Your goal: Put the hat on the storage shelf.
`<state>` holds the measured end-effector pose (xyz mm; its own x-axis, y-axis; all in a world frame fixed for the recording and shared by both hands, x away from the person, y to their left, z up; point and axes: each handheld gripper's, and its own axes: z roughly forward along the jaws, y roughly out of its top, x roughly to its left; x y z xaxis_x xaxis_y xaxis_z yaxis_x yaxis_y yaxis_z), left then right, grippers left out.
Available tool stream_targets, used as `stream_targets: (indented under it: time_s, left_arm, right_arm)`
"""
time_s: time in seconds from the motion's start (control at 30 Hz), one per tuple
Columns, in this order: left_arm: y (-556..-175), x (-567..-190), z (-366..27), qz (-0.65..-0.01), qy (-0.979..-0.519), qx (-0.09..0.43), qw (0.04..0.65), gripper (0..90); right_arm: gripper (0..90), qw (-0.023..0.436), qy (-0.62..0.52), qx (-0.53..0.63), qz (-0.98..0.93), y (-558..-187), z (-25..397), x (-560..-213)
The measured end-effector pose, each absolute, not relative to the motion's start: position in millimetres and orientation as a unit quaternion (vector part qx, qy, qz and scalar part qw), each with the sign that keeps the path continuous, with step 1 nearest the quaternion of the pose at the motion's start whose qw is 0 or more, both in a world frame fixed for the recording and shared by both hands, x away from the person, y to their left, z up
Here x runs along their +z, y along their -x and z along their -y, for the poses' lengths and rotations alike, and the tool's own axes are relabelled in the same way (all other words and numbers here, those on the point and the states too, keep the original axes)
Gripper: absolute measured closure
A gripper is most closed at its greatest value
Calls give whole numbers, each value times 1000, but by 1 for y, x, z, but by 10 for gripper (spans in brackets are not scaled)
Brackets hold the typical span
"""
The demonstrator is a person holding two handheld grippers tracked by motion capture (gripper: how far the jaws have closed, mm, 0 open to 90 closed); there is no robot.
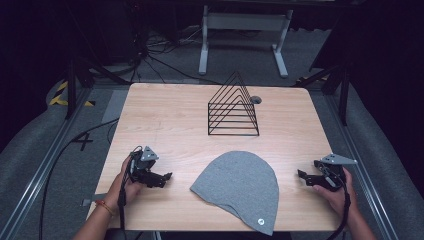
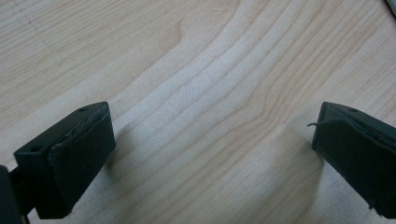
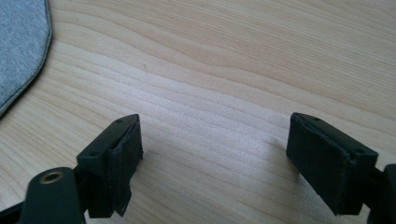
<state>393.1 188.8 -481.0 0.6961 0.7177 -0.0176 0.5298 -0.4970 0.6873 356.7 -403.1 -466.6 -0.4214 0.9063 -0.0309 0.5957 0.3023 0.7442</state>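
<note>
A grey knit beanie lies flat on the wooden table, near its front edge, with a small round tag at its lower right. My left gripper rests on the table to the left of the beanie, pointing toward it. Its jaws stand wide apart in the left gripper view with bare wood between them. My right gripper sits to the right of the beanie, also open over bare wood. The beanie's edge shows at the upper left of the right gripper view.
A black wire file rack with triangular dividers stands at the back middle of the table. A small grey round disc lies just behind it. A white stand frame and cables lie on the floor beyond the table.
</note>
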Motion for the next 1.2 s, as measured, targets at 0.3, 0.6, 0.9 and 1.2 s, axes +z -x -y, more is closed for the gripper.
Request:
stream_targets:
  time_s: [0.3,0.6,0.9,1.2]
  left_arm:
    - [-394,-478,-189,-345,-867,124,337,23]
    - [-397,-472,-168,-268,-892,98,351,160]
    - [-402,-454,-113,-221,-893,93,381,254]
    - [-406,-461,-64,-161,-912,85,367,432]
  right_arm:
    - [184,230,-485,335,-774,-357,403,-466]
    - [425,184,-432,369,-802,-342,375,-446]
    - [672,161,-332,372,-852,-321,320,-444]
    - [776,138,-257,358,-887,-309,297,-446]
